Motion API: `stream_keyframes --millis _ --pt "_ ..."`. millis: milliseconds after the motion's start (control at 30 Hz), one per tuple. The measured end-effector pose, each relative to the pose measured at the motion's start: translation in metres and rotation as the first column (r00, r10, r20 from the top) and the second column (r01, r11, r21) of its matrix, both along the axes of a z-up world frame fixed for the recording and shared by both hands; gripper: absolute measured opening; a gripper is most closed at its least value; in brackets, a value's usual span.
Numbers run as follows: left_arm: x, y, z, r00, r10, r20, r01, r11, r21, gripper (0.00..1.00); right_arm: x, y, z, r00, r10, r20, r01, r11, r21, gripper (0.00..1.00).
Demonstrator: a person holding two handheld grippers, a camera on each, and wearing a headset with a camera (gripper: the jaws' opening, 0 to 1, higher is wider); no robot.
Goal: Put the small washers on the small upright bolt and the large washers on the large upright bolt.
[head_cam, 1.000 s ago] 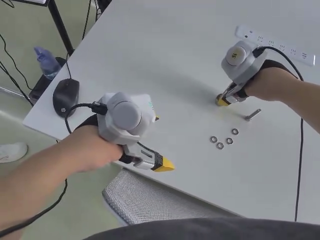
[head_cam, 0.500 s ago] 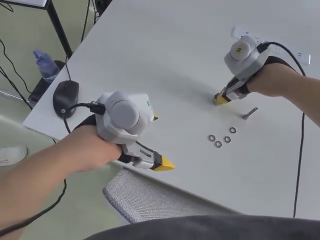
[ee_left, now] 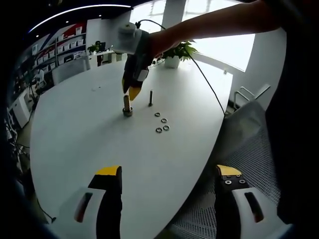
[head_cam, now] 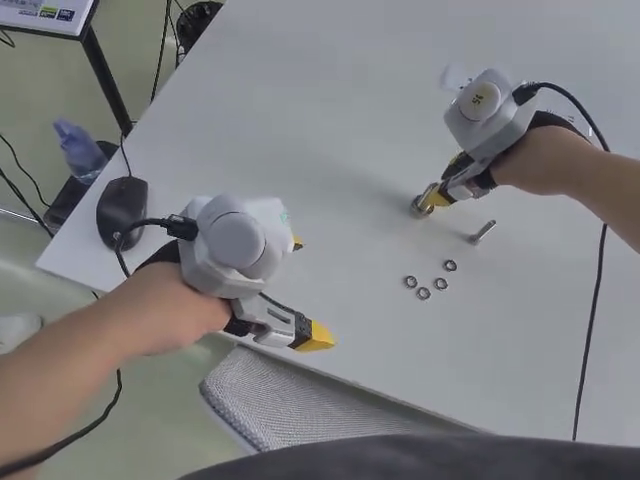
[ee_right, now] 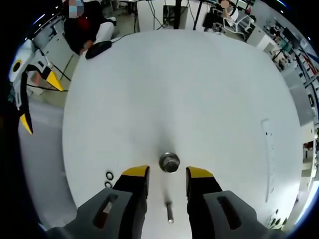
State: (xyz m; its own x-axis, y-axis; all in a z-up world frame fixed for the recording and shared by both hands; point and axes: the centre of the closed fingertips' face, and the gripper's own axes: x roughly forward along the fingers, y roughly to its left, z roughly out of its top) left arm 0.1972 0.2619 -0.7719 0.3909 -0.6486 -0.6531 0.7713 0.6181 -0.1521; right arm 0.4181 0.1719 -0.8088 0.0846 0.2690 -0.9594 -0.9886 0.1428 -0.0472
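Note:
The large bolt (head_cam: pixel 420 207) stands upright on its wide base on the white table (head_cam: pixel 300 120). My right gripper (head_cam: pixel 432 198) hangs just over it, open, and the bolt head (ee_right: pixel 169 162) shows just ahead of the gap between the yellow fingertips (ee_right: pixel 135 172), untouched. The small bolt (head_cam: pixel 482 232) stands a short way to its right, thin and dark in the left gripper view (ee_left: pixel 150 97). Several small steel washers (head_cam: pixel 423 294) lie loose on the table nearer to me. My left gripper (head_cam: pixel 304 292) hovers wide open over the table's near edge with nothing in it.
A black mouse (head_cam: pixel 120 208) lies at the table's left corner. A grey mesh chair (head_cam: pixel 280 400) sits under the near edge, below the left gripper. A water bottle (head_cam: pixel 75 145) and cables are on the floor to the left. Bare tabletop stretches beyond the bolts.
The camera has shifted a little. The right gripper has drawn back slightly from the large bolt, so the bolt's base now shows ahead of its tips. The left gripper has hardly moved.

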Motion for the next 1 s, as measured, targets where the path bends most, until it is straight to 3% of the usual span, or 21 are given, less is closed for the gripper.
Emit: stream_keyframes --millis 167,267,433,633,667,1000 --pt "-0.002 0.000 0.002 1.000 0.001 0.001 -0.001 1.000 0.004 0.75 -0.008 0.001 0.011 0.999 0.034 0.001 -0.034 0.999 0.013 0.31" --pt "-0.003 0.000 0.004 1.000 0.001 0.002 -0.001 1.000 0.004 0.75 -0.013 0.002 0.011 0.998 0.056 -0.006 -0.056 0.998 0.016 0.31" --pt "-0.007 0.002 0.005 1.000 0.005 0.005 -0.005 1.000 0.010 0.75 -0.018 -0.002 0.016 0.997 0.082 -0.013 -0.082 0.997 -0.004 0.30" --pt "-0.009 0.003 0.006 1.000 0.021 0.009 -0.021 1.000 0.003 0.76 -0.036 -0.007 0.023 0.994 0.107 -0.007 -0.107 0.994 -0.014 0.30" --pt "-0.008 0.004 0.007 1.000 0.025 0.018 -0.025 1.000 0.007 0.78 -0.033 -0.007 0.023 0.994 0.109 -0.009 -0.109 0.994 -0.011 0.30" --pt "-0.008 0.002 0.010 0.999 0.011 0.033 -0.011 1.000 0.012 0.80 -0.071 -0.015 0.023 0.994 0.102 -0.026 -0.102 0.995 0.006 0.30"
